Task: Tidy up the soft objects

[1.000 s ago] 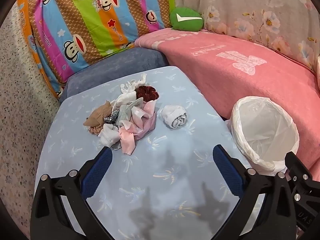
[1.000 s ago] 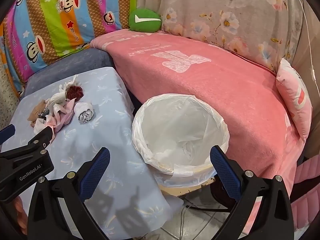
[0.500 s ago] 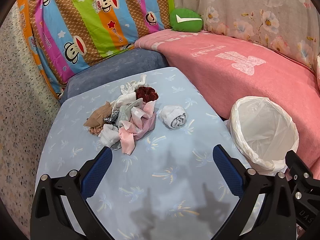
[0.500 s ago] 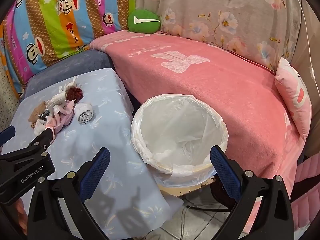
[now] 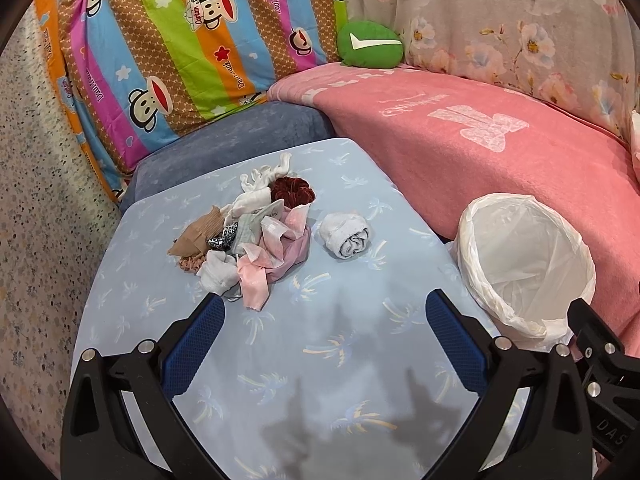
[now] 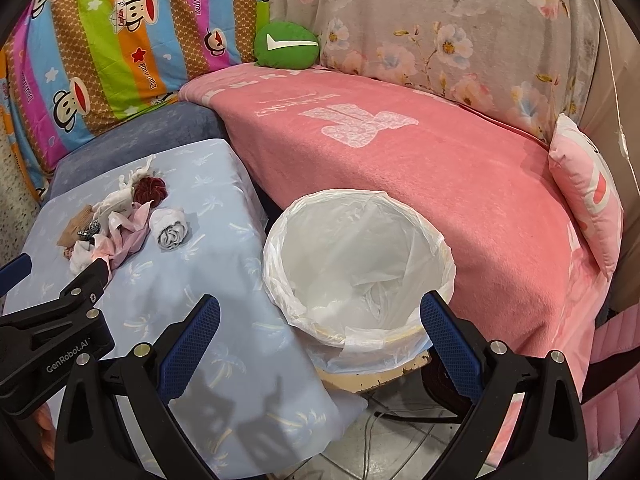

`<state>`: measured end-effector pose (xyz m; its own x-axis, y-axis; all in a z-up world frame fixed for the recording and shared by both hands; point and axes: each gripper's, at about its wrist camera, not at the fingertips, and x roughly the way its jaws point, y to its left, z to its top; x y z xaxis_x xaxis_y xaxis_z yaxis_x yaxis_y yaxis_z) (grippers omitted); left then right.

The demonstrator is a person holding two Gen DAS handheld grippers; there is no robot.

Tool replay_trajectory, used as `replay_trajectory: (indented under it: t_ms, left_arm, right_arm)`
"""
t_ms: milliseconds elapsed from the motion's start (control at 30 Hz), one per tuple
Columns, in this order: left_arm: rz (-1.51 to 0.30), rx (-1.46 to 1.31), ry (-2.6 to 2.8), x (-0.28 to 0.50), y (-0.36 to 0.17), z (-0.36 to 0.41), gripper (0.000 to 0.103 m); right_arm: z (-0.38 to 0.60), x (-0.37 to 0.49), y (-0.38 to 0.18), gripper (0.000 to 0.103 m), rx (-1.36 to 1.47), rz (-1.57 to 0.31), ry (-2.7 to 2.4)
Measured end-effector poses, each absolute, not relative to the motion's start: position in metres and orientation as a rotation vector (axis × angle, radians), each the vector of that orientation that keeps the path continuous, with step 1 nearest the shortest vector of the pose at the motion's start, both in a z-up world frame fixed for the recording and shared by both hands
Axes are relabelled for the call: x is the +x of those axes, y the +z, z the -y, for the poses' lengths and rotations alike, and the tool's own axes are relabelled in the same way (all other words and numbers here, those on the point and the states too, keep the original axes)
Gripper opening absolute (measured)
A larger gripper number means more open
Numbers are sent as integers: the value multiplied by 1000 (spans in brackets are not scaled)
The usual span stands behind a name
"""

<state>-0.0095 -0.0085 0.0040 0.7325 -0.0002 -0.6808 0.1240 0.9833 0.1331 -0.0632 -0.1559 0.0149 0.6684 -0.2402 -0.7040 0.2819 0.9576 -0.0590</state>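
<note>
One pile of soft scraps (image 5: 256,236) lies on the blue palm-print table (image 5: 320,344), at ten o'clock from table centre. One rolled white sock (image 5: 347,235) sits just beside the pile, at its three o'clock. One bin (image 6: 360,264), lined with a white bag, holds nothing visible. Left gripper (image 5: 320,344) and right gripper (image 6: 320,340): jaws apart, each empty.

Matt cloth pile (image 5: 256,236) on cotton cover (image 5: 320,320); thin glossy plastic liner (image 6: 360,248).
</note>
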Motion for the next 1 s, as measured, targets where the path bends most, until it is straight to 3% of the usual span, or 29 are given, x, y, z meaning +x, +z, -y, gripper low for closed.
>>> replay_trajectory:
  t_ms: [1000]
  left_arm:
    - [-773,143,-75,-8,2,5,96]
  right_arm:
    - [152,-61,13,98,62,-785,-292]
